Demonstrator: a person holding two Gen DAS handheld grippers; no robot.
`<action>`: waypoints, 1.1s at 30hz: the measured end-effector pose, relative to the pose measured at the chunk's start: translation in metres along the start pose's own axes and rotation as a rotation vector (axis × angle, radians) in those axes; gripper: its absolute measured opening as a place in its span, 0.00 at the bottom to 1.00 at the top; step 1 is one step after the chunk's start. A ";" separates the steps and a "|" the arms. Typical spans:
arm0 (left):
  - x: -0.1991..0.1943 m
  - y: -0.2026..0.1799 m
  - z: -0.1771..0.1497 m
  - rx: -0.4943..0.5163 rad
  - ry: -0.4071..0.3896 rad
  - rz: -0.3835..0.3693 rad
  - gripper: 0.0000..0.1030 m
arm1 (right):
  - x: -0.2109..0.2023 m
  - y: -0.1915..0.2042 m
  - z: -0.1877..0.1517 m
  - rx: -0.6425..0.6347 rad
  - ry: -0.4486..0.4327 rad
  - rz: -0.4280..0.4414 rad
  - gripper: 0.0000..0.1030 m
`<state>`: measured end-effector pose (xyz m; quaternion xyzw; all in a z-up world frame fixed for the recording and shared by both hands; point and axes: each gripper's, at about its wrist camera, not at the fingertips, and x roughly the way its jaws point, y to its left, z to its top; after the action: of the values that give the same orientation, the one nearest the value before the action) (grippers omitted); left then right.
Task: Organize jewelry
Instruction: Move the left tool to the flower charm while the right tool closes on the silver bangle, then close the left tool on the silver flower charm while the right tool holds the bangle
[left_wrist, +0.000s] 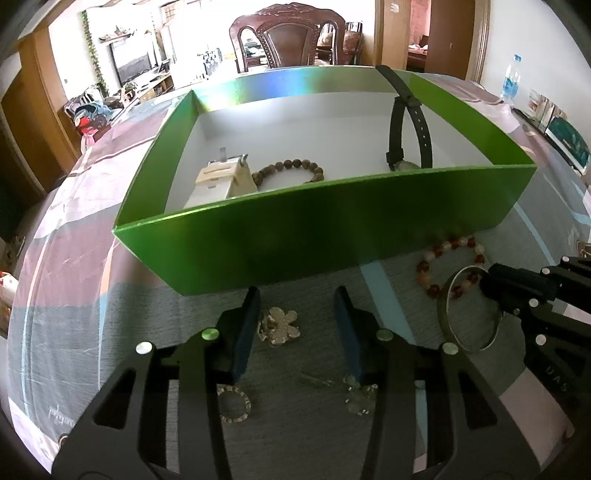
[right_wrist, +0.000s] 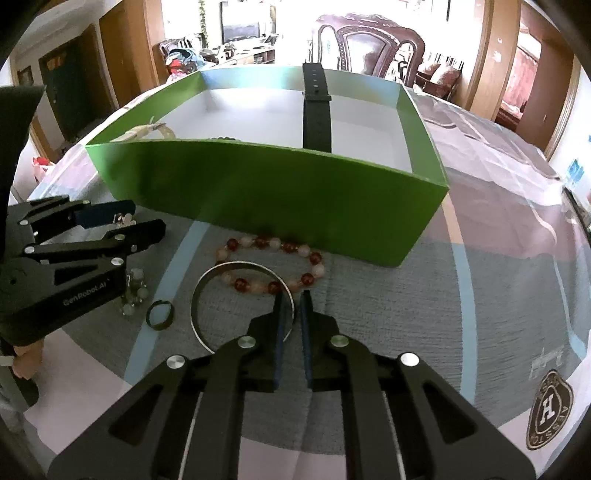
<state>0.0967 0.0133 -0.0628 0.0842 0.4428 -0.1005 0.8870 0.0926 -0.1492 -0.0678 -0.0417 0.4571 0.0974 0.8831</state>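
Observation:
A green box (left_wrist: 332, 221) (right_wrist: 258, 184) with a white floor stands on the cloth-covered table. In it lie a brown bead bracelet (left_wrist: 291, 168), a white comb-like piece (left_wrist: 221, 181) and a black watch (left_wrist: 406, 125) (right_wrist: 316, 110) leaning on the far wall. My left gripper (left_wrist: 297, 295) (right_wrist: 142, 218) is open, low over a gold flower brooch (left_wrist: 279, 325). My right gripper (right_wrist: 291, 299) (left_wrist: 487, 280) has its jaws narrowly apart around the rim of a silver bangle (right_wrist: 207, 280) (left_wrist: 445, 317). A red and white bead bracelet (right_wrist: 273, 266) (left_wrist: 448, 266) lies partly under the bangle.
A small dark ring (right_wrist: 159, 314), a round gold hoop piece (left_wrist: 233, 404), a crystal earring (left_wrist: 358, 398) and a pale bead cluster (right_wrist: 135, 291) lie on the cloth. A carved wooden chair (left_wrist: 291, 37) stands behind the table. A water bottle (left_wrist: 511, 79) stands far right.

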 end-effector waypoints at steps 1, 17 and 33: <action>0.000 0.001 0.000 -0.003 0.000 0.001 0.32 | 0.000 0.000 0.000 0.000 0.000 0.000 0.10; -0.002 0.005 0.002 -0.023 0.001 0.048 0.18 | -0.005 -0.001 -0.003 0.004 -0.006 -0.008 0.04; -0.015 -0.003 0.000 -0.010 -0.032 0.076 0.18 | -0.013 -0.013 -0.004 0.056 0.013 -0.032 0.04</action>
<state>0.0869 0.0126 -0.0511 0.0949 0.4257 -0.0657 0.8975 0.0853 -0.1647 -0.0600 -0.0251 0.4648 0.0701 0.8823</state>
